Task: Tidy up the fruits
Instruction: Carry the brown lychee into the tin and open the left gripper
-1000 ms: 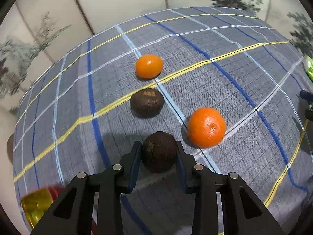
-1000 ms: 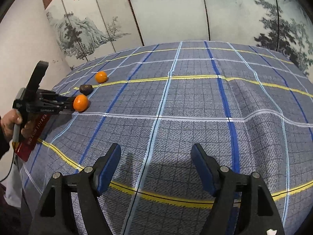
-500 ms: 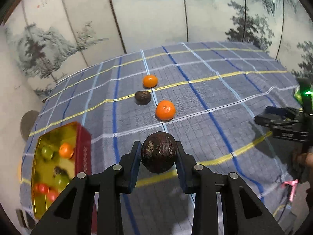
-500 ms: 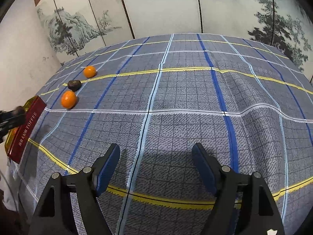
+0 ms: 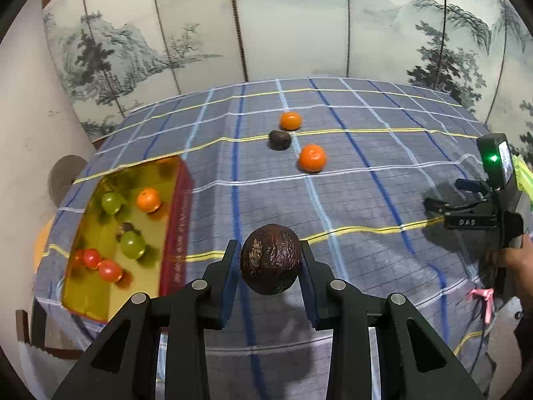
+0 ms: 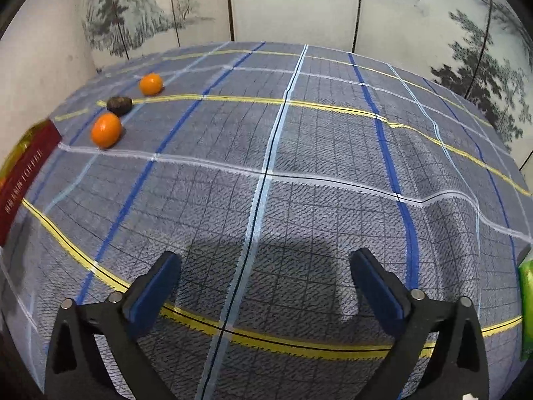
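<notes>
While the left gripper (image 5: 270, 260) has that dark wrinkly fruit (image 5: 270, 259) pinched snug between its pads, it's up off the checked tablecloth (image 5: 366, 200) and not yet over the gold tin (image 5: 100, 280), which sits off to its left with a few fruits already inside. My guess at the risk: a round fruit held only at its sides could slip or roll out short of the tin, or bounce off the red rim. The right gripper (image 6: 265, 286) has just been opening and now stands wide with nothing between its jaws. Two oranges (image 5: 312, 157) and another dark fruit (image 5: 279, 140) wait further back.
</notes>
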The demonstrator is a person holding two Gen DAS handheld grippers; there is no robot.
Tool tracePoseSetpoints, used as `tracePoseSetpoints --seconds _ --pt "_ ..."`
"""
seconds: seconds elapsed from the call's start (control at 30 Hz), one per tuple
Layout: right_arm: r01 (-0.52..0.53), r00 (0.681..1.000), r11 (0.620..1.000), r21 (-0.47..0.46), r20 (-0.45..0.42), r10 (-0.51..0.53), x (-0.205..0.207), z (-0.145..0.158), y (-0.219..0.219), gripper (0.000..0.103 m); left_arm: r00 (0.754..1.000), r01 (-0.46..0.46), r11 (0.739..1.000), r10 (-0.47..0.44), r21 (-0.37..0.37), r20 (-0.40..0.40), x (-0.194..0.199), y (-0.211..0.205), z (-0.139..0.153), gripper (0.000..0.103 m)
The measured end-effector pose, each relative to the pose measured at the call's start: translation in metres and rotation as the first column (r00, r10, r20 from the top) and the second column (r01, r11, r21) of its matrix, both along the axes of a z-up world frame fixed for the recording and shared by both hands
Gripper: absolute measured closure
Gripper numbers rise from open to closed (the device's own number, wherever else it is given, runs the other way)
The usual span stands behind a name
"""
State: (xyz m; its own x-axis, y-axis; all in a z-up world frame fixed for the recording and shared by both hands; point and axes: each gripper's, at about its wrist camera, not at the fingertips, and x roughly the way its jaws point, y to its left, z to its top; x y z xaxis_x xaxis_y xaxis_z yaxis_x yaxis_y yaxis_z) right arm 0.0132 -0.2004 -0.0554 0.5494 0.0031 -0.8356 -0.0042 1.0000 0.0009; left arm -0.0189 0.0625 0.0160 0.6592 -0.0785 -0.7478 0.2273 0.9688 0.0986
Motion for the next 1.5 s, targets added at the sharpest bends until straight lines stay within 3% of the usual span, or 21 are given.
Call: tracePoseSetpoints --seconds 0.8,1.27,1.5 --pt "0.007 1.0 1.0 0.0 -0.001 -0.007 0.0 0.0 -0.002 0.0 0.991 -0.134 0.991 0.134 0.015 -0.004 0.006 0.06 -0.017 0.068" --pt "0.009 1.0 1.0 0.0 -0.001 -0.009 0.0 0.0 -0.003 0.0 0.954 -0.299 0.954 0.298 -0.029 -0.035 0.029 0.16 -0.024 0.068" --pt "0.038 0.999 0.999 0.0 -0.002 -0.038 0.0 0.0 -0.01 0.0 0.939 -0.338 0.94 0.334 -0.039 -0.08 0.038 0.181 -0.04 0.068"
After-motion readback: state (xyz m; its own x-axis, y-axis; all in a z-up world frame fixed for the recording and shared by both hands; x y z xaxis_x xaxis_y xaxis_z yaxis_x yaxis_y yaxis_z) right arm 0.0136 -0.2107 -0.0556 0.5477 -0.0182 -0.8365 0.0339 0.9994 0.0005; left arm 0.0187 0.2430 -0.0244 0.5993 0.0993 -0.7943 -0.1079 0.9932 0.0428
